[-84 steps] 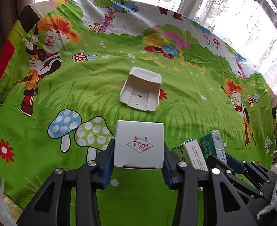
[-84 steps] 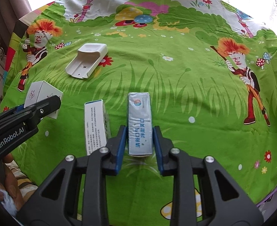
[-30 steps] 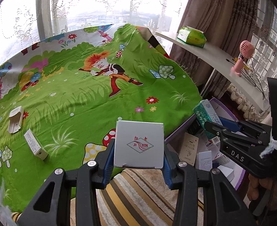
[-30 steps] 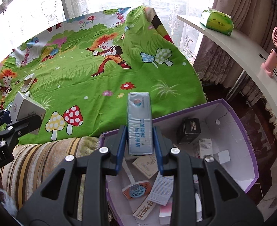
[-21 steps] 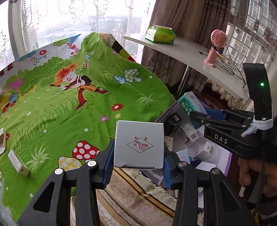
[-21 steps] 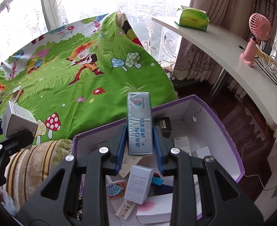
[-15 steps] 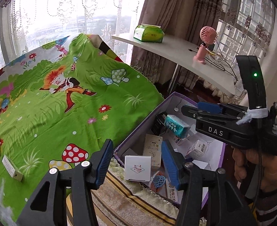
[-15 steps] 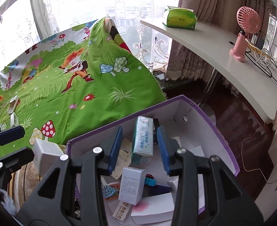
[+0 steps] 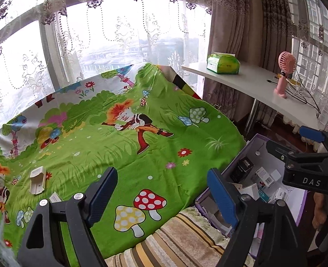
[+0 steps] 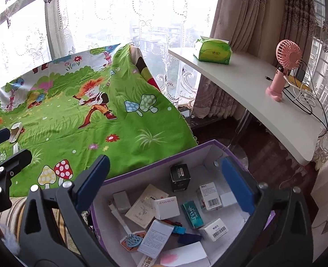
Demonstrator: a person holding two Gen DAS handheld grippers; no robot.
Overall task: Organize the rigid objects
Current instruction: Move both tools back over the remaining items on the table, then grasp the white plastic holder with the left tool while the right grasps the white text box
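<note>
Left wrist view: the left gripper (image 9: 161,191) is empty, jaws opening wide – the white square box it clamped a second ago is gone from between them. It hangs over the green sheet (image 9: 119,151), beside the purple box (image 9: 246,149).

Right wrist view: the right gripper (image 10: 164,184), jaws opening wide, has released the teal carton (image 10: 191,214), which now lies inside the purple box beside the white square box (image 10: 167,207).

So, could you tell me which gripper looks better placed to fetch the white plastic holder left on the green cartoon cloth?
Probably the left gripper: empty, jaws opening, nearer the white plastic holder. The right gripper, also opening, hangs over the purple box.
</note>
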